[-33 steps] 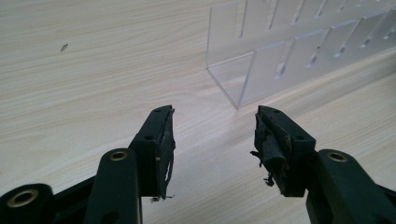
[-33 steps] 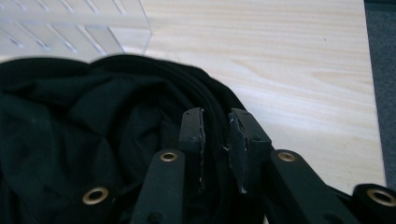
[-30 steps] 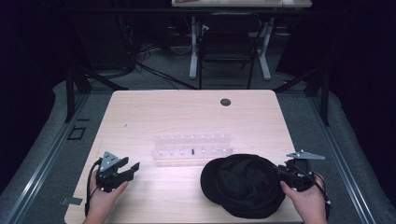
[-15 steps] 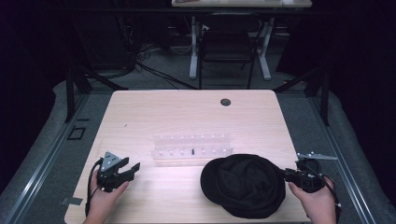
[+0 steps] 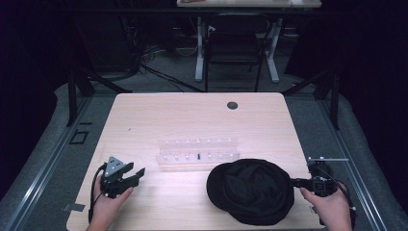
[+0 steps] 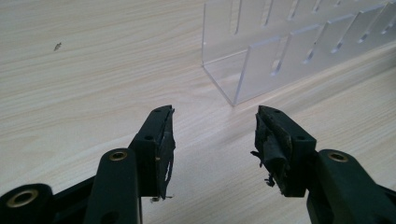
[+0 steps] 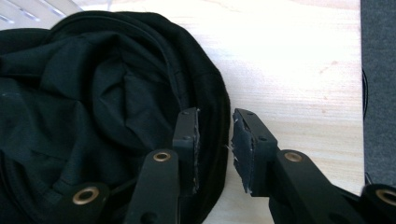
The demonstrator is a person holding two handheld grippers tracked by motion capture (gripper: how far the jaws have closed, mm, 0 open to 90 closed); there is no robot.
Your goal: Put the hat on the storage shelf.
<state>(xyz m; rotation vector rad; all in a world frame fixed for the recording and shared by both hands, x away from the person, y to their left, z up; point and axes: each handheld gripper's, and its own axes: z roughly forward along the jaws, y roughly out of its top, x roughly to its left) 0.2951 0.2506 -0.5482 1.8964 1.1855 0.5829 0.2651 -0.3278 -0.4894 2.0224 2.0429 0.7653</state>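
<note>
the black cap lay crown-down near the tabletop's front edge, toward the right front corner, its dark lining showing upward. the right gripper sat at the cap's right rim, close to the tabletop's right edge. its jaws had just been opening, and they straddled the rim: one jaw stood inside the cap, the other outside over bare wood, and a gap showed on the outer side, so the pads no longer pinched the cloth. that reads as a release, probably because the cap had been set where it was wanted.

the left gripper rested toward the left front corner, low over the wood, jaws spread with nothing between them. it pointed at the near end of the clear slotted rack, which stood around the middle of the tabletop, just behind the cap. kept off to the side like that, the left gripper looked parked, leaving the right one room to work. a small round hole sat near the back edge.
</note>
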